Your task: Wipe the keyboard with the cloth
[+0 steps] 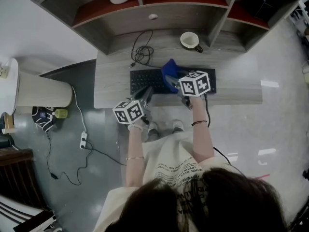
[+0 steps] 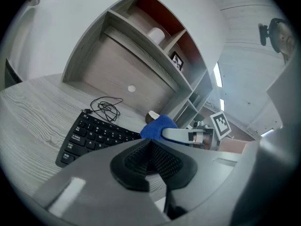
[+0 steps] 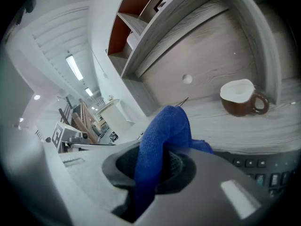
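A black keyboard [image 1: 147,81] lies on the grey desk [image 1: 231,94], with its cable coiled behind it. My right gripper [image 1: 172,82] hovers over the keyboard's middle, shut on a blue cloth [image 1: 170,69]. In the right gripper view the cloth [image 3: 162,135] stands up in a fold out of the gripper [image 3: 157,166]. My left gripper [image 1: 146,94] sits at the desk's front edge, just before the keyboard's left half, shut and empty. The left gripper view looks past its gripper [image 2: 151,149] to the keyboard [image 2: 91,133], the cloth [image 2: 156,126] and a finger [image 2: 181,135] of the right gripper.
A brown cup [image 1: 190,40] with a white inside stands behind the keyboard at the right, also in the right gripper view [image 3: 242,99]. A shelf unit [image 1: 159,6] rises over the back of the desk. On the floor at the left lie a power strip [image 1: 83,140] and cables.
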Available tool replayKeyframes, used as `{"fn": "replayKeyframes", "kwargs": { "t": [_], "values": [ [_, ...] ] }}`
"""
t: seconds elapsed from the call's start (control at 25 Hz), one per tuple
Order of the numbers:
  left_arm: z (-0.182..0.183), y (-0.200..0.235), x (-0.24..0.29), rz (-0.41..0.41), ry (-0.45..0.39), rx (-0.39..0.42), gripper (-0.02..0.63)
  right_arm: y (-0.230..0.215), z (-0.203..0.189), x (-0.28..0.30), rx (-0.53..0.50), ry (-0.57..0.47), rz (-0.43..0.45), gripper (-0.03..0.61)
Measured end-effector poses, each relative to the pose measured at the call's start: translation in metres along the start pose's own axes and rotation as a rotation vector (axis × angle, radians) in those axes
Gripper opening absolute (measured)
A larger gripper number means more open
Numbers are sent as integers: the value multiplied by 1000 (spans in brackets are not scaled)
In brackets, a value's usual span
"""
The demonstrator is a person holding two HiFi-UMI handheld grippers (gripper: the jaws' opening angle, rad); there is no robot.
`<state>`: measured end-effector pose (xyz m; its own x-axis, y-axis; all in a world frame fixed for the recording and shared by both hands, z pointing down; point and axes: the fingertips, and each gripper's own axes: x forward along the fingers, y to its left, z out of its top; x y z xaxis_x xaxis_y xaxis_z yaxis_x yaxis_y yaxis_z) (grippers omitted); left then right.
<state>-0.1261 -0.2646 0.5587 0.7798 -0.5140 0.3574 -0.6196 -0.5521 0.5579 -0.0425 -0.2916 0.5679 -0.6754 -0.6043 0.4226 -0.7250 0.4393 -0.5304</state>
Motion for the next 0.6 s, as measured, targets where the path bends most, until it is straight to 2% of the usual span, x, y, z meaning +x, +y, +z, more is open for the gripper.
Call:
{"fn": "replayKeyframes", "kwargs": {
  "t": [0.6],
  "values": [
    [15, 36, -20, -86, 49, 1, -3, 17, 1, 26, 57, -52, -99, 52]
  ]
}}
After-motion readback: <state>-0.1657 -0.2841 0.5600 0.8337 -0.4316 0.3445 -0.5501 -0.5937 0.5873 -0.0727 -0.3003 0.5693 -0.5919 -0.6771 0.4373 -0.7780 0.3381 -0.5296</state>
